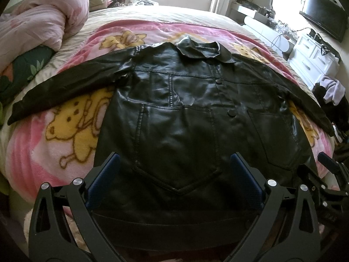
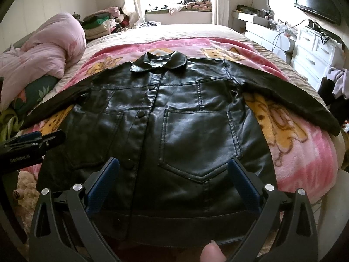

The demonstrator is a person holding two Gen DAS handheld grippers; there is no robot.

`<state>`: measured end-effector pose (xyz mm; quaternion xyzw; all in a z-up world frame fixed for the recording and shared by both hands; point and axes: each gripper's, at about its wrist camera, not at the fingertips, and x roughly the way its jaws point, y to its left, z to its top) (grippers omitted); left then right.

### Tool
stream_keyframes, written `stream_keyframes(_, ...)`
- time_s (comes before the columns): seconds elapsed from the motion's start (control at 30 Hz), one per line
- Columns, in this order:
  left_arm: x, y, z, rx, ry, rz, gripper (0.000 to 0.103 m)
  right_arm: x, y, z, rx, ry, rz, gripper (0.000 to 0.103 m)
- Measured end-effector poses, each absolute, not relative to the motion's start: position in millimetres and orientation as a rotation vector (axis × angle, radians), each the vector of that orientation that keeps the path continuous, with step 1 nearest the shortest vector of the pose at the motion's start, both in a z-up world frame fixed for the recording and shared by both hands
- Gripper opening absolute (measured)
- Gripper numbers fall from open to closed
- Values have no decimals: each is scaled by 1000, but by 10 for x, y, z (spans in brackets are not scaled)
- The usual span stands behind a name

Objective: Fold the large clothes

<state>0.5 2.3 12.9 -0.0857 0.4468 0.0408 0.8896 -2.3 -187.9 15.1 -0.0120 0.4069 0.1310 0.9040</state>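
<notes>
**Commentator 1:** Fingers first: the left gripper has its blue-padded fingers spread wide, nothing between them, hovering over the hem. The right gripper matches it, blue pads parted and empty, above the lower front.

**Commentator 2:** And beneath both, the glossy black faux-leather jacket lies face up, snapped closed, flat on the pink cartoon-bear fleece blanket, collar at the far end, both sleeves flung out sideways.

**Commentator 1:** How will it handle?

**Commentator 2:** Likely heavier than cloth, fairly stiff, with a slick surface. It should hold a crease line but may slide out of a shallow pinch.

**Commentator 1:** So where should the grippers bite?

**Commentator 2:** Stitched edges look best: the cuff of the left sleeve or the right sleeve, else the thick hem band, gripped deep. Beyond that, a rumpled pink quilt sits well clear.
</notes>
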Motion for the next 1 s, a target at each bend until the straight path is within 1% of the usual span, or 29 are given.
stream_keyframes(1.0,11,29,118,-175,922,86,94,44,-1907,183,-20,838,263,99)
